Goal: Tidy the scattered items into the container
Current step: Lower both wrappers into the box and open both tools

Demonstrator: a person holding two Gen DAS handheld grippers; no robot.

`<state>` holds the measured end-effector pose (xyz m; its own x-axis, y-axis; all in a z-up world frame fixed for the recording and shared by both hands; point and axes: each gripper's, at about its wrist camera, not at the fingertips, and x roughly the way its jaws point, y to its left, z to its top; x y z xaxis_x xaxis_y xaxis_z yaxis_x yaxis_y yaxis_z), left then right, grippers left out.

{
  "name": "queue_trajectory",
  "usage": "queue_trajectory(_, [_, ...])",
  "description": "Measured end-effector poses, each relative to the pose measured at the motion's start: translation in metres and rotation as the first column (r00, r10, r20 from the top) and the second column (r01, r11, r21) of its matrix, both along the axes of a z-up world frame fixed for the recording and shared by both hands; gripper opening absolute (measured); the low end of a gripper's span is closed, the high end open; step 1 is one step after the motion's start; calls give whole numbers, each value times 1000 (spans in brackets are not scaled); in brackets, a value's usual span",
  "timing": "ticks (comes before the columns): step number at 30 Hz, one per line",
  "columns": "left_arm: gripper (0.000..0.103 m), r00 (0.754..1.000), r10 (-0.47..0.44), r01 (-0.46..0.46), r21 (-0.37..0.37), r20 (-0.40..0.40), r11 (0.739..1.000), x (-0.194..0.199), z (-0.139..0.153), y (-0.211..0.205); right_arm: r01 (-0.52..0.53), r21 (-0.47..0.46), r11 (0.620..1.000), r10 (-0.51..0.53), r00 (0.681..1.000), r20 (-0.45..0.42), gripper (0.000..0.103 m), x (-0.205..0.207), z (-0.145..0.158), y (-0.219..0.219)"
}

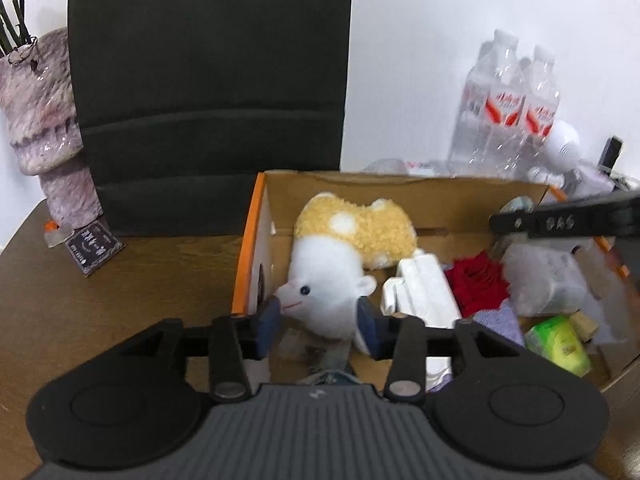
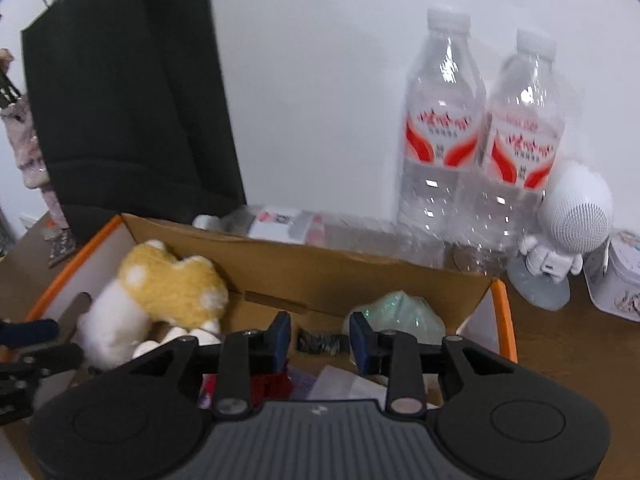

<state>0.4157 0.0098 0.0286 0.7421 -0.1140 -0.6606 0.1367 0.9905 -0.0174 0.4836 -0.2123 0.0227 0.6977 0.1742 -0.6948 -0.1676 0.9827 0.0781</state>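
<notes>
An open cardboard box (image 1: 400, 192) with orange edges holds a white and yellow plush sheep (image 1: 340, 256), a white foam piece (image 1: 424, 288), a red cloth (image 1: 476, 280), a plastic-wrapped pack (image 1: 548, 280) and a green tissue pack (image 1: 560, 340). My left gripper (image 1: 320, 320) is open, its pads either side of the sheep's head over the box's near left part. My right gripper (image 2: 320, 340) is open and empty above the box (image 2: 360, 264); the sheep (image 2: 160, 300) lies to its left. A greenish plastic bundle (image 2: 400, 312) sits at the box's far right.
Two water bottles (image 2: 480, 140) stand behind the box against the white wall. A white astronaut figure (image 2: 568, 228) and a tin (image 2: 616, 276) stand to the right. A black chair back (image 1: 208, 80), a pink vase (image 1: 44, 120) and a small dark card (image 1: 94, 248) stand at the left on the brown table (image 1: 120, 300).
</notes>
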Motion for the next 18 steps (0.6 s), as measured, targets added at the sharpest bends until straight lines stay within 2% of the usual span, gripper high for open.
queue_trajectory(1, [63,1000,4,-4,-5,10,1000,-2,4,1,4,15,1000,-4,1000,-6,39,-2,0,-3])
queue_trajectory(2, [70,1000,-1,1,-17,16,1000,-4,8,1,13,28,1000,-13,1000,-12,50,-4,2,-7])
queue_trajectory(3, [75,1000,-5,6,-25,17,1000,-5,12,0,19,37,999,-19,1000,-16,56,-6,5,-10])
queue_trajectory(4, [79,1000,-2,2,-26,19,1000,-7,17,-1,23,42,999,-22,1000,-16,57,-9,10,-13])
queue_trajectory(5, [87,1000,15,-15,-22,18,1000,-9,22,-2,34,44,998,-34,999,-17,58,-10,17,-15])
queue_trajectory(6, [95,999,34,-34,-20,19,999,-11,27,-3,54,47,997,-53,998,-26,62,-13,24,-17])
queue_trajectory(7, [98,998,58,-58,-22,19,998,-14,34,-2,75,56,996,-72,996,-47,66,-16,31,-20])
queue_trajectory(8, [103,997,78,-78,-32,16,996,-18,40,-1,93,71,993,-87,993,-78,75,-20,38,-23])
queue_trajectory(9, [103,995,96,-95,-46,11,994,-21,45,1,102,86,991,-92,989,-114,83,-24,43,-24])
queue_trajectory(10, [103,993,114,-114,-59,-9,992,-25,51,2,102,98,990,-87,984,-154,84,-28,47,-25])
queue_trajectory(13, [103,985,131,-136,-39,-109,990,-31,57,0,102,101,990,-75,968,-241,86,-47,54,-24])
queue_trajectory(16, [103,968,150,-155,-9,-202,988,-40,60,-5,118,60,991,-93,945,-314,88,-68,51,-17])
queue_trajectory(18, [103,962,140,-144,1,-236,990,-49,64,-10,117,44,992,-94,933,-347,88,-86,50,-13])
